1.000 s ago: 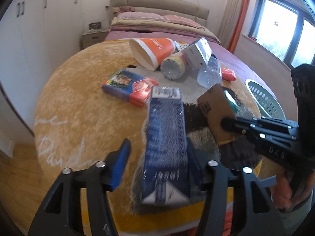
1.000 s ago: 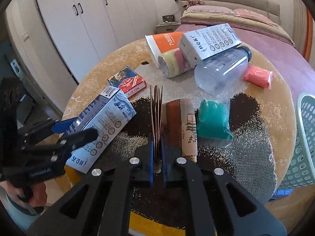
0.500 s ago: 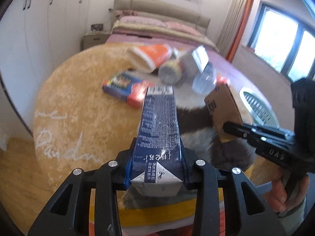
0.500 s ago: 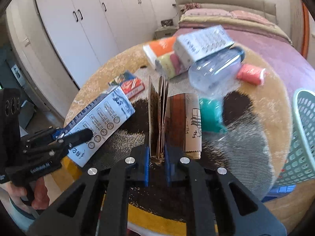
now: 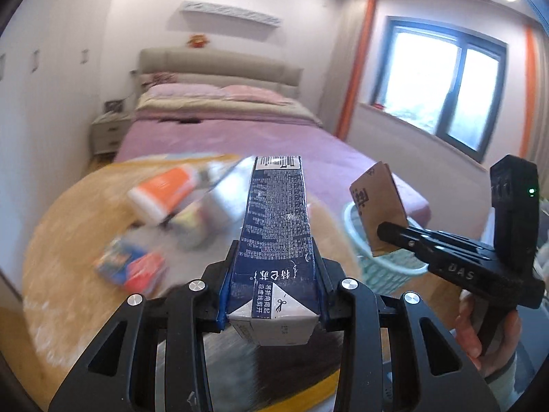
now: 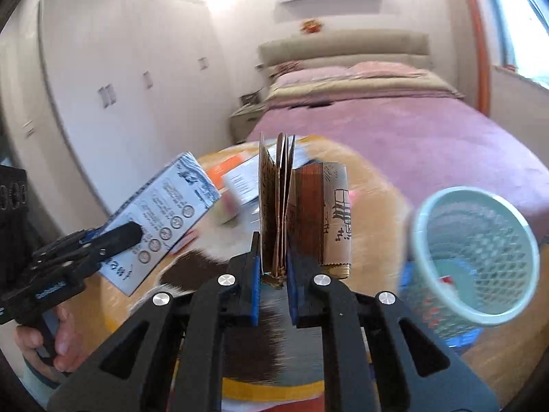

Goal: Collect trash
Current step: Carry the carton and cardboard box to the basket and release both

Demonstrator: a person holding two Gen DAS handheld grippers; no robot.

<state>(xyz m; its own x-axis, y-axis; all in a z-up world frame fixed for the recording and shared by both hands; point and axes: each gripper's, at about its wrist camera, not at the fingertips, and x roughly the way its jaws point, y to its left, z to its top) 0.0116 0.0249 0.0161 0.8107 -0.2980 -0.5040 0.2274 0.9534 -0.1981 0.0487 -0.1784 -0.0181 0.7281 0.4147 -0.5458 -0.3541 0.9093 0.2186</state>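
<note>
My left gripper (image 5: 272, 295) is shut on a dark blue milk carton (image 5: 276, 226) and holds it lifted above the round rug; the carton (image 6: 161, 216) also shows in the right wrist view. My right gripper (image 6: 274, 267) is shut on a folded brown paper bag (image 6: 281, 202), held upright in the air; the bag (image 5: 377, 202) shows in the left wrist view over the basket. A pale green mesh basket (image 6: 480, 254) stands to the right of the rug and shows in the left wrist view (image 5: 387, 267).
More trash lies blurred on the round tan rug (image 5: 75, 213): an orange and white cup (image 5: 164, 195), a yellowish cup (image 5: 192, 223), a blue and red box (image 5: 133, 267). A bed with a purple cover (image 5: 240, 137) lies behind. White wardrobes (image 6: 120, 86) stand at left.
Both grippers have risen from the rug with the carton and the paper bag. The left gripper closed on the carton a second ago. The basket now sits nearer in both views.
</note>
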